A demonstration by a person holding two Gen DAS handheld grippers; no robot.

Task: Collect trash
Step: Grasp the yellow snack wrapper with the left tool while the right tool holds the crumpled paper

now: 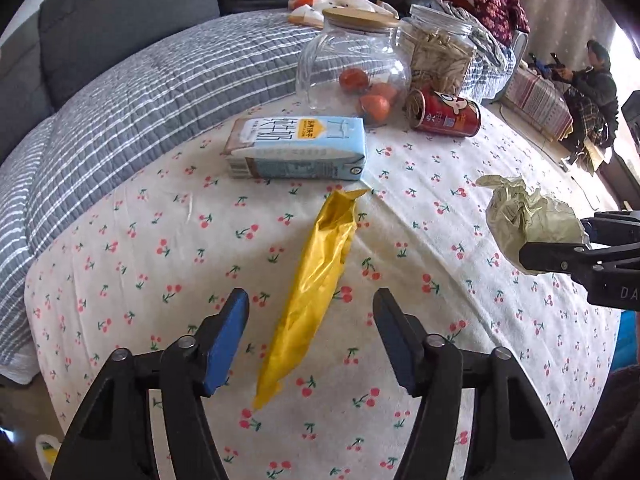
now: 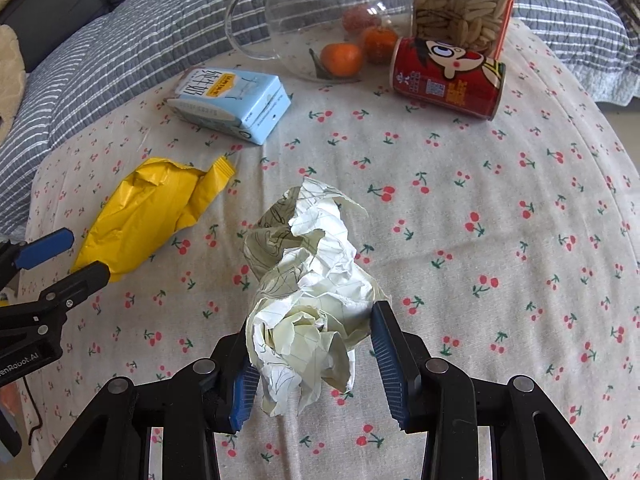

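Right wrist view: the right gripper [image 2: 316, 348] pinches a crumpled paper ball [image 2: 304, 296] between its blue pads, the wad lifted clear of the cherry-print cloth [image 2: 500, 208]. At the left edge the left gripper [image 2: 68, 254] shows side-on, one finger either side of the near end of the yellow wrapper [image 2: 148, 212]; whether a pad touches cannot be told here.

Left wrist view settles that point: the left gripper [image 1: 312, 344] has its jaws spread, with the yellow wrapper [image 1: 312, 292] lying flat on the cloth between them, clear of both pads. The right gripper [image 1: 576, 240] enters from the right edge with the paper ball [image 1: 520, 216] held in its tips.

Both views show a blue milk carton [image 1: 296, 148] lying on its side beyond the wrapper, a red can [image 1: 444, 114] tipped over, a glass jug [image 1: 352, 68] with oranges [image 1: 376, 106] by it, and a jar of seeds [image 1: 440, 52]. Only the left view takes in the jug's wooden lid [image 1: 360, 18] and a person [image 1: 596, 84] seated far right.
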